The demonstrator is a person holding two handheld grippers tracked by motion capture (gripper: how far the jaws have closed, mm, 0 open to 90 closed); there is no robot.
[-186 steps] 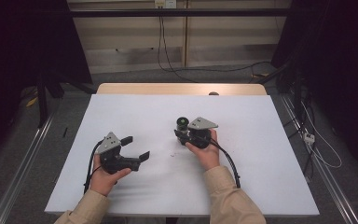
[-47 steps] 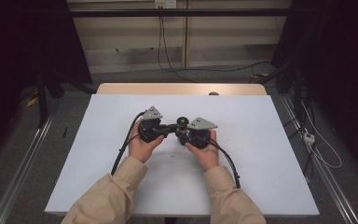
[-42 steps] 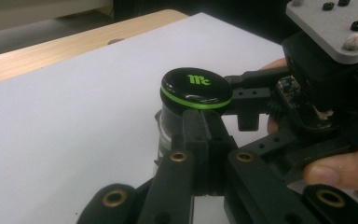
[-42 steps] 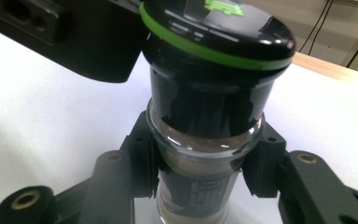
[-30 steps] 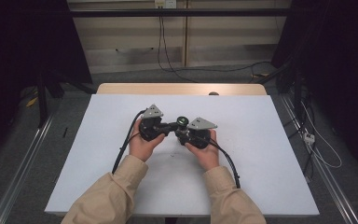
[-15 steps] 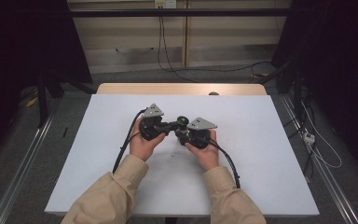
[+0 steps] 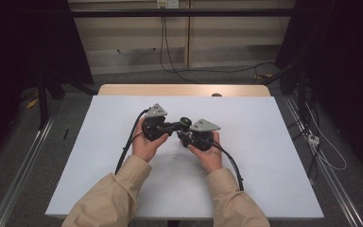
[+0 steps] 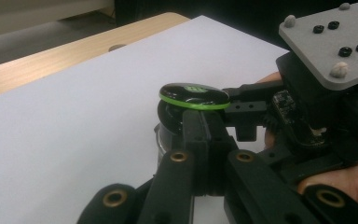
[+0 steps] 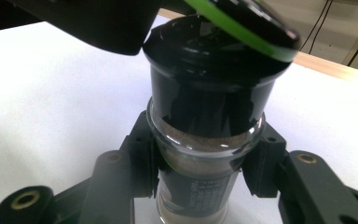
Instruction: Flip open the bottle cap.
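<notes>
While my right tongs [image 9: 200, 163] clamp the jar [image 9: 205, 140], my left tongs [image 8: 200, 140] meet it, closed at its cap [image 8: 193, 95].

High view sits above the person's edge of the white table [image 7: 264, 156], looking forward and down, taking in the whole top from far off. Left gripper view rides low, very near the jar [image 8: 170, 123], looking across it at table level toward the table's wooden far edge. Right gripper view is closer yet, looking up the jar's glass from just below its lid [image 9: 242, 23]. All three share the jar.
</notes>
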